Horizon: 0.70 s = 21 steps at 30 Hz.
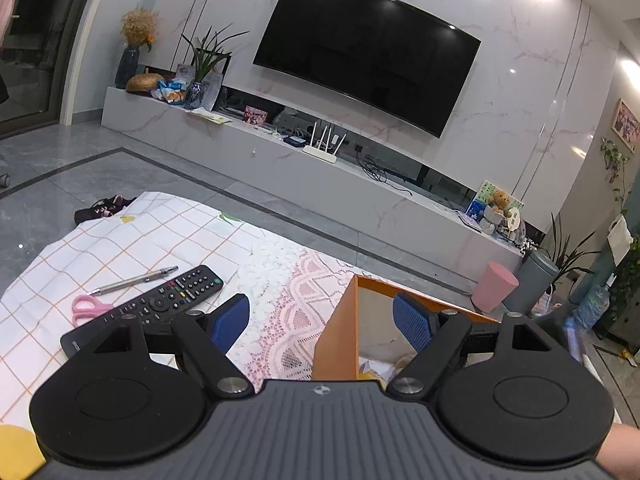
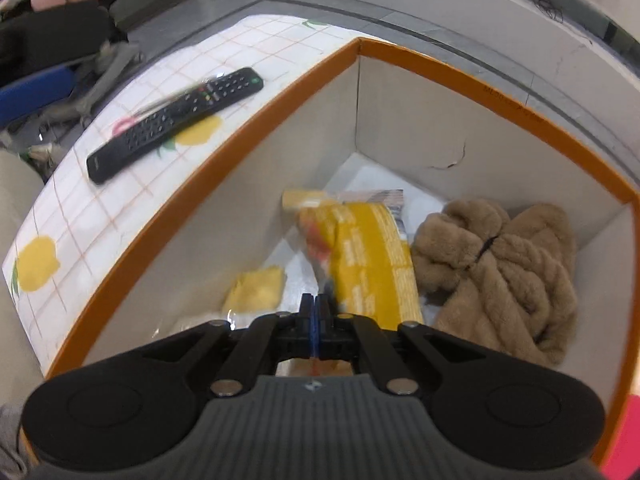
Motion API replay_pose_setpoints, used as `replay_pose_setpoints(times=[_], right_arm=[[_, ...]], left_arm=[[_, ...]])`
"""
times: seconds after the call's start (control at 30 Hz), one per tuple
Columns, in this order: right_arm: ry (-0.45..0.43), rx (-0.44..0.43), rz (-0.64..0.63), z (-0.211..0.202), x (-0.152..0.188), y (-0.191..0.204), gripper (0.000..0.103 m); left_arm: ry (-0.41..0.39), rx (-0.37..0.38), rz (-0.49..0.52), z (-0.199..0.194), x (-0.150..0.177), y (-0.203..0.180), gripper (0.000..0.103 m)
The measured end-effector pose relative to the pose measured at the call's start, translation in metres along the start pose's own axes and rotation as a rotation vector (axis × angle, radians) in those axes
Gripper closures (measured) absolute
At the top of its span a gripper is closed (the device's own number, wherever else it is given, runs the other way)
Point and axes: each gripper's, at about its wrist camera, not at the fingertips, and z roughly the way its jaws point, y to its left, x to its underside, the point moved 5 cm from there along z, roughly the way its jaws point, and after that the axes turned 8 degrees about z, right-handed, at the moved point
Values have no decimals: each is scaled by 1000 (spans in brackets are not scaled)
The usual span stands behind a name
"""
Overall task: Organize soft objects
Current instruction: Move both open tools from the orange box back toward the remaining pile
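Closed empty, the right gripper (image 2: 316, 312) hangs over the orange box (image 2: 400, 54), where the yellow packet (image 2: 372, 256) and brown plush (image 2: 500, 268) already lie, while the left gripper (image 1: 322, 320) gapes wide, so sorting seems nearly done.

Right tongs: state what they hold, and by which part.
Nothing. The right tongs are shut with no object between the pads, above the yellow packet inside the orange box.
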Motion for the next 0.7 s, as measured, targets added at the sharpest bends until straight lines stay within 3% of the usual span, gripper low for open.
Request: replay_pose_setpoints(times=[0.33, 0.5, 0.63, 0.7], right_arm=[[-116, 40, 50, 15, -37, 2, 103], [-166, 3, 65, -3, -39, 4, 103], [-207, 49, 67, -27, -33, -7, 103], [-176, 105, 51, -29, -27, -15, 103]], left_arm=[[3, 4, 48, 3, 1, -7, 8], [0, 8, 22, 1, 0, -2, 8], [4, 13, 1, 0, -1, -2, 8], [3, 21, -8, 0, -1, -4, 8]])
